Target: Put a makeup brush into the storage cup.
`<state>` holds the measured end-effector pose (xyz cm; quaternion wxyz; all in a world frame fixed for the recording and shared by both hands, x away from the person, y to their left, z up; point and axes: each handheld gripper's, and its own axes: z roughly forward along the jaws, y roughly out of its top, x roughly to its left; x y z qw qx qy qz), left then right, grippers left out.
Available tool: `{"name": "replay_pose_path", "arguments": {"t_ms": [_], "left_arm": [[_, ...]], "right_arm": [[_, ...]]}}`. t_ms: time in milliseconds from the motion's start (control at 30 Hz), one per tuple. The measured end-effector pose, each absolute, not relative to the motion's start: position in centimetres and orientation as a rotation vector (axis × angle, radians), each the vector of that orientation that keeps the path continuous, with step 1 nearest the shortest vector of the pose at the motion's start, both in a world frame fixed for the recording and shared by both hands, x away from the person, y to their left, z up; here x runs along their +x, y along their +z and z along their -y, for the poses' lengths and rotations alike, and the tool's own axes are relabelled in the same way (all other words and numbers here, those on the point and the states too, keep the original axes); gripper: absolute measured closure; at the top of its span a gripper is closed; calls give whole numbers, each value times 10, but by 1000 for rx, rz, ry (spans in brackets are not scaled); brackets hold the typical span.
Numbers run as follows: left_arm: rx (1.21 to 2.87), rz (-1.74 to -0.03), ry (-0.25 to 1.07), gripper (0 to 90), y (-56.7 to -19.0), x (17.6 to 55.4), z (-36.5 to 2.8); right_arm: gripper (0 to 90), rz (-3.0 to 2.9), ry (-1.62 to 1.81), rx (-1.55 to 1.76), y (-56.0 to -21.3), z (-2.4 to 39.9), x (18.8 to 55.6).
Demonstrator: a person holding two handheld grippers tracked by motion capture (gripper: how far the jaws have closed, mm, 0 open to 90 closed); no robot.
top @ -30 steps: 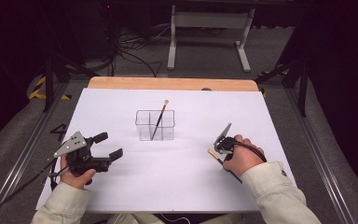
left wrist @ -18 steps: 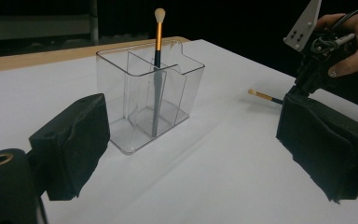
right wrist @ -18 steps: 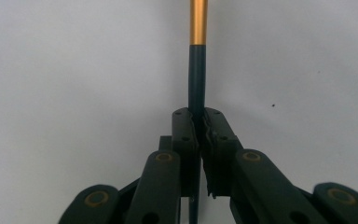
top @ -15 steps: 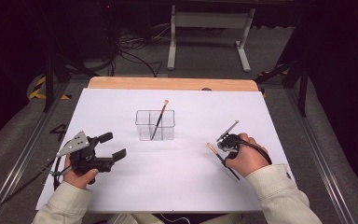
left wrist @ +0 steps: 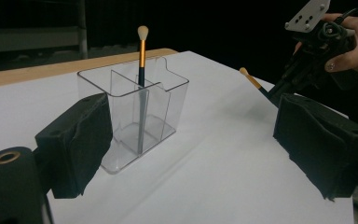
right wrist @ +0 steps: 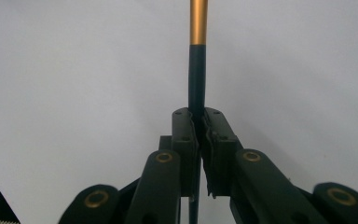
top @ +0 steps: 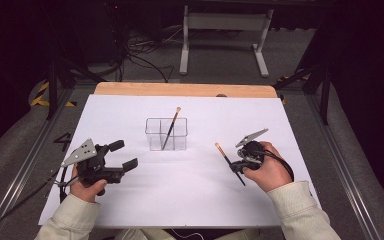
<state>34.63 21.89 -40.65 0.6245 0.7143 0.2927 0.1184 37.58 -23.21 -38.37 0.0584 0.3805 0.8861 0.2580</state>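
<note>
A clear plastic organiser (top: 166, 134) with compartments stands mid-table; one makeup brush (top: 171, 128) leans upright inside it, seen too as the brush (left wrist: 141, 84) in the organiser (left wrist: 133, 112) in the left gripper view. My right gripper (top: 240, 166) at the right is shut on a second brush (top: 226, 157) with a dark handle and gold ferrule, held just above the white sheet; the right gripper view shows both jaws clamped on its handle (right wrist: 196, 79). My left gripper (top: 122, 156) rests at the left, open, with nothing between its jaws.
A white sheet (top: 190, 200) covers the table, with a wooden strip (top: 180, 90) along the far edge. A metal stand (top: 225, 30) and cables lie on the floor beyond. Dark rails run along both sides.
My right gripper has tilted and shifted slightly right with the brush, whose tip now points up-left. The left gripper has barely moved.
</note>
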Motion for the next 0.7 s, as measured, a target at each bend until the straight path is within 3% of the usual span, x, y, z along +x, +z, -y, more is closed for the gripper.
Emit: {"name": "replay_pose_path", "arguments": {"t_ms": [700], "left_arm": [[1646, -616, 260, 116, -400, 348, -198]], "right_arm": [[848, -2434, 1364, 772, -385, 239, 363]]}}
